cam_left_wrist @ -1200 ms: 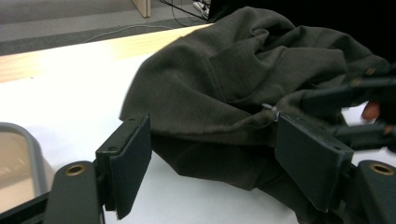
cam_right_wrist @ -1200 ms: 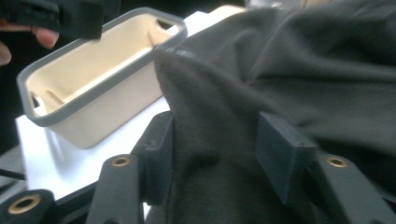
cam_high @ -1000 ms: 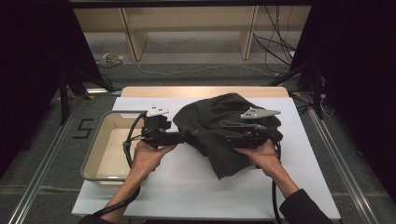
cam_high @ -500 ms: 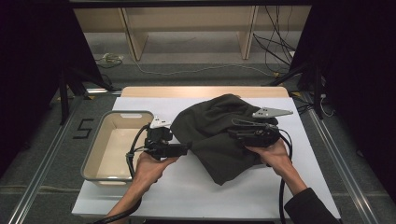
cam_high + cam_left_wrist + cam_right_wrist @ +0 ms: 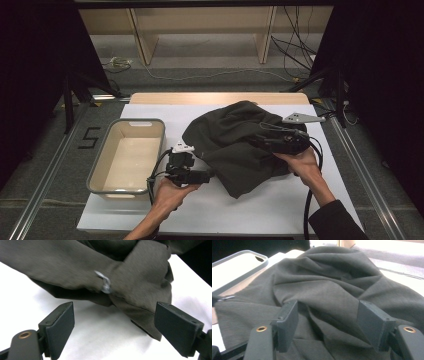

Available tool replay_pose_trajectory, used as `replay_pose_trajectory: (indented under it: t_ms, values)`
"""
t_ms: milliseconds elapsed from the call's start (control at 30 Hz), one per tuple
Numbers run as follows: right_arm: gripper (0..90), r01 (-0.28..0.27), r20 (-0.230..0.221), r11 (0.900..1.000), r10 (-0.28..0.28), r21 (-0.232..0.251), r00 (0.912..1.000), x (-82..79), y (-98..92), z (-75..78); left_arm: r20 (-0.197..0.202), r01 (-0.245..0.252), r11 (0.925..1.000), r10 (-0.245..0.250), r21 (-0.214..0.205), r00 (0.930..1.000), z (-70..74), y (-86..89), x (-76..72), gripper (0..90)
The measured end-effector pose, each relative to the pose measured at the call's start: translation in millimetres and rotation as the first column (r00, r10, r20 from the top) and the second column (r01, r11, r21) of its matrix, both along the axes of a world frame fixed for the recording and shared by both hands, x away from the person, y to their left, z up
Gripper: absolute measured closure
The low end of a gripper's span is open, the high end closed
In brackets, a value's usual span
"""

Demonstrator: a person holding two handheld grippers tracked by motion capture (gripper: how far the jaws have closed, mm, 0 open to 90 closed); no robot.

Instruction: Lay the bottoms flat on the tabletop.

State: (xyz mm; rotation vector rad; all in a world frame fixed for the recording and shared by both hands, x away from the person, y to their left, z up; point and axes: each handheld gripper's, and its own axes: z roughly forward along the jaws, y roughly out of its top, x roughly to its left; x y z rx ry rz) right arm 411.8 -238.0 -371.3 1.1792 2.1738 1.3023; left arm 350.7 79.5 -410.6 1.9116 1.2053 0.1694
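**Both grippers spread at a dark garment on the worktop**

A crumpled dark garment lies on the white worktop, a little toward 1 o'clock from the middle of the sheet, with one flap trailing down toward 6 o'clock.

The left gripper sits at the garment's 8 o'clock edge, held from below by the left hand, pointing toward 3 o'clock. In the left gripper view its jaws stand wide apart, having just been opening, with bare white worktop between them. The cloth's folded edge lies just ahead of the jaws, and its corner reaches down close by the jaw at 4 o'clock; whether it touches that jaw cannot be told. A small silvery metal piece, somewhat blurred, sits on the cloth near the middle of that view.

The right gripper lies over the garment's 3 o'clock side, held by the right hand and pointing toward 9 o'clock. In the right gripper view its jaws are also spread, having just been opening, with wrinkled cloth lying between and beneath them; the pads do not press on it.

A pale tub with a grey rim stands at 9 o'clock on the worktop, just beside the left gripper and apart from the garment.
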Motion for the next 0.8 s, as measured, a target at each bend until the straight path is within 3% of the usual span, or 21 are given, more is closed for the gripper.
replay_pose_trajectory:
  t_ms: [233, 533, 700, 800]
  values:
    - [33.0, 0.053, 0.001, 0.9982, -0.053, -0.027, 0.9986, 5.2, -11.9, -3.6, -0.034, 0.078, 0.9964, -0.077, 0.032, 0.9964, -16.2, -24.4, -5.3, 15.9]
    - [32.8, 0.102, -0.008, 0.994, -0.103, -0.04, 0.9947, 9.8, -25.6, -8.7, -0.093, 0.174, 0.9835, -0.169, 0.049, 0.9811, -39.6, -60.5, -5.8, 19.1]
    - [32.8, 0.113, -0.029, 0.9917, -0.115, -0.061, 0.9929, 12.9, -29.3, -14.7, -0.107, 0.222, 0.9731, -0.215, 0.06, 0.9707, -50.6, -73.7, -5.3, 36.1]
    - [33.7, 0.12, -0.054, 0.9901, -0.124, -0.073, 0.9908, 14.9, -29.7, -22.3, -0.112, 0.238, 0.9703, -0.232, 0.041, 0.9661, -52.7, -76.8, -2.3, 57.7]
